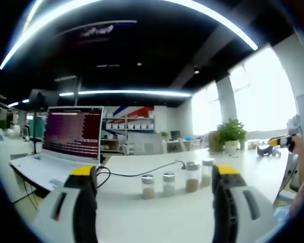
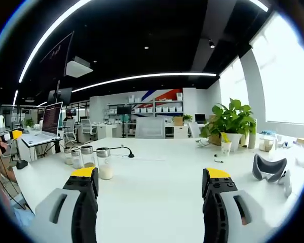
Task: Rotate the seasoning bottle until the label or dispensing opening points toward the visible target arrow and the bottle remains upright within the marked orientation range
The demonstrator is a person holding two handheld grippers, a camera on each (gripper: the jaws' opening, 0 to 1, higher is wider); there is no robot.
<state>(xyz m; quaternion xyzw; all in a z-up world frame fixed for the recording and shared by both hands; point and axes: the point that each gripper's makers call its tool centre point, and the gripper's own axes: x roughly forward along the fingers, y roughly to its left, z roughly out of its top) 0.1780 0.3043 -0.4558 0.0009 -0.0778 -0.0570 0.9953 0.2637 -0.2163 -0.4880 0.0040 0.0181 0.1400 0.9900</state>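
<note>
— Where the left gripper view looks over the white table (image 1: 142, 217), what shows?
— The left gripper (image 1: 154, 185) spread, holding nothing; four clear glass seasoning bottles (image 1: 177, 182) stand beyond, beside an open white laptop (image 1: 61, 152)

— And the right gripper view?
— The right gripper (image 2: 152, 185) spread too; bottles far left, potted green plant (image 2: 230, 124) right
</note>
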